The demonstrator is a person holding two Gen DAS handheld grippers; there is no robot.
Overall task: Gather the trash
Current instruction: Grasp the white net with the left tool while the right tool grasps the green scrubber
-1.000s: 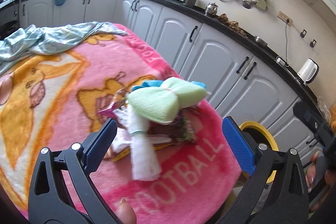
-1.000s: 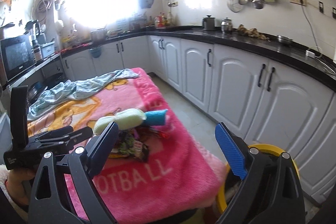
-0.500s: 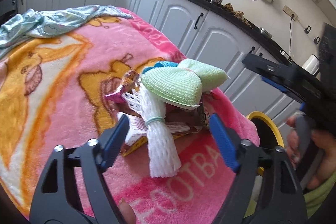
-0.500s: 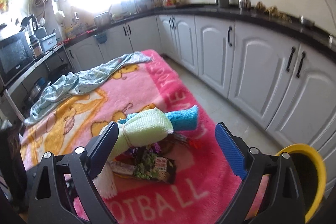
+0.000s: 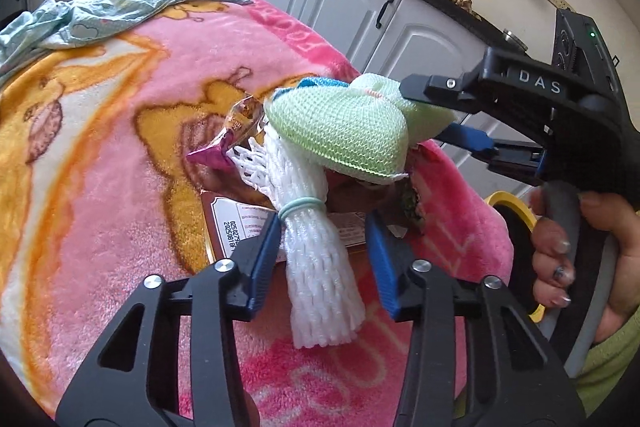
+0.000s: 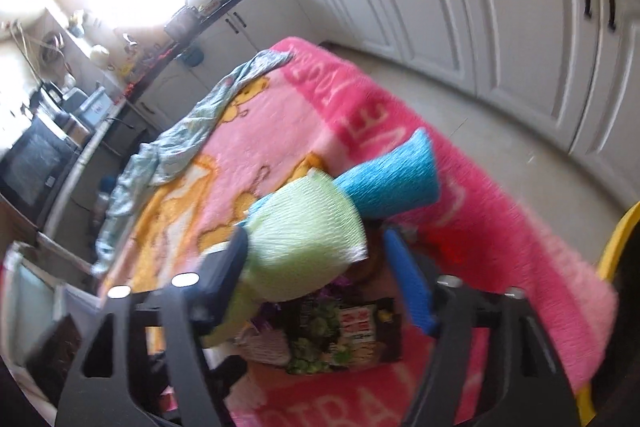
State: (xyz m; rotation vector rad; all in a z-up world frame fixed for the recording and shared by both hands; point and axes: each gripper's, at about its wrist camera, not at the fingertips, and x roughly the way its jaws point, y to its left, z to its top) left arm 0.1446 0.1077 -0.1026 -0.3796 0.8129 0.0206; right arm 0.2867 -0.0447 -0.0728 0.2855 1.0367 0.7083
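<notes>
A: What lies in the heap, counted?

B: One white foam net sleeve (image 5: 316,247), bound by one green rubber band (image 5: 301,206); one pale green foam net (image 5: 344,131) lying across its upper end; one blue foam net (image 6: 394,177) behind that; and wrappers beneath, at least three: a brown packet with a printed label (image 5: 236,223), a clear one with a magenta end (image 5: 224,147), and a dark one printed with green (image 6: 340,335); the heap hides their edges, so the wrapper count is uncertain.

A: Where is it all, and how do the tools stand to it?

B: On one pink blanket (image 5: 120,155), near its corner; the left gripper (image 5: 322,255) straddles the white sleeve, its blue pads (image 5: 264,259) spread, the left one touching or almost touching the sleeve just below the band, the right one apart; nothing is pinched; the right gripper (image 6: 316,279) comes from the other side, jaws spread, the pale green net between them and against the left finger; its view is blurred, so I cannot tell whether it presses.

A: Around it?

B: One pale blue-green cloth (image 5: 100,15) crumpled at the far end of the blanket, well apart; one yellow-rimmed bin (image 5: 516,207) just off the corner, partly behind the right hand (image 5: 592,251); white cabinets (image 6: 500,15) beyond; the pale green net overlies the white sleeve's top and much of the wrappers.
</notes>
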